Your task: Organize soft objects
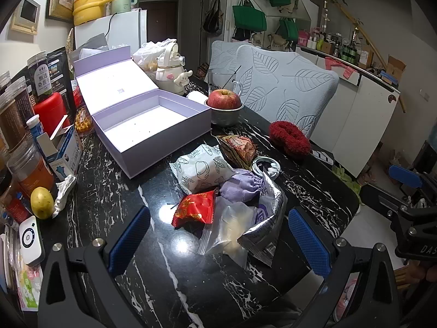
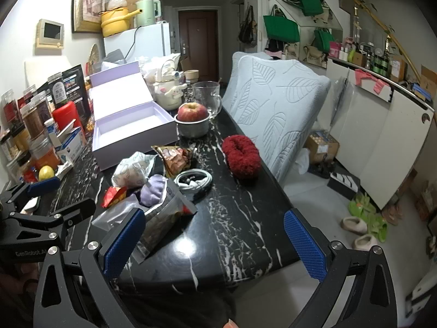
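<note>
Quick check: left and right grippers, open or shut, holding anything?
Left gripper: open, holding nothing, above the snack packets.
Right gripper: open, holding nothing.

1. A black desk (image 1: 114, 191) with white marble veining carries the things.
2. An open lilac box (image 1: 147, 125) sits at its left middle.
3. A heap of soft snack packets (image 1: 218, 191) lies in front.
4. A red fuzzy scrunchie (image 1: 289, 138) lies near the right edge.
5. A metal bowl (image 1: 225, 116) holding an apple (image 1: 224, 99) stands behind.
</note>
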{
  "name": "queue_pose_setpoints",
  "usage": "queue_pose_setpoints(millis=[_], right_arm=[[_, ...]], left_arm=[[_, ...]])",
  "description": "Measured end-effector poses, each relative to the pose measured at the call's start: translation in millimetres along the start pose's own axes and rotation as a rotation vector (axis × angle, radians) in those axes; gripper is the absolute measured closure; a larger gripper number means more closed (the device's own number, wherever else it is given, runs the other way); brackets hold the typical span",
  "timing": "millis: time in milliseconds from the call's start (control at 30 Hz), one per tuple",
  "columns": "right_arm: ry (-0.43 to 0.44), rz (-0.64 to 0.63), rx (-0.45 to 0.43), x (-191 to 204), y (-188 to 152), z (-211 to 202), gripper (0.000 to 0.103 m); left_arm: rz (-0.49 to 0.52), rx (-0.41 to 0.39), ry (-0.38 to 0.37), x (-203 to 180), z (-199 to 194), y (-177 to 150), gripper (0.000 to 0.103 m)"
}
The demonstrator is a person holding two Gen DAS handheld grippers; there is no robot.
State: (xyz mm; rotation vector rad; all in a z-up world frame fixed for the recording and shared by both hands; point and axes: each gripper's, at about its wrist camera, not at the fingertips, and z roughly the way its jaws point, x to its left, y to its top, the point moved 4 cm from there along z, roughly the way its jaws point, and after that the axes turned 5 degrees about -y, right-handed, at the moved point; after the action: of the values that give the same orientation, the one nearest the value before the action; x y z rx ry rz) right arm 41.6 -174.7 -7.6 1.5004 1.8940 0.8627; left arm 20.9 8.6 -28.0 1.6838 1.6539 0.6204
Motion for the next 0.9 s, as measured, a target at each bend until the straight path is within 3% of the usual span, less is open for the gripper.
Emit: queue_pose_setpoints(millis=[600, 900], right_arm=[[0.027, 0.002, -0.009, 3.4, -4.4, -3.5, 0.000], [0.076, -0.003, 0.022, 8.9, -14.4, 12.5, 0.000]], left_arm=[[-0.018, -0.018, 0.007, 6.1, -8.1, 0.9, 0.000], [-0.066, 0.002, 0.026, 28.6, 1.2, -9.9, 0.000]])
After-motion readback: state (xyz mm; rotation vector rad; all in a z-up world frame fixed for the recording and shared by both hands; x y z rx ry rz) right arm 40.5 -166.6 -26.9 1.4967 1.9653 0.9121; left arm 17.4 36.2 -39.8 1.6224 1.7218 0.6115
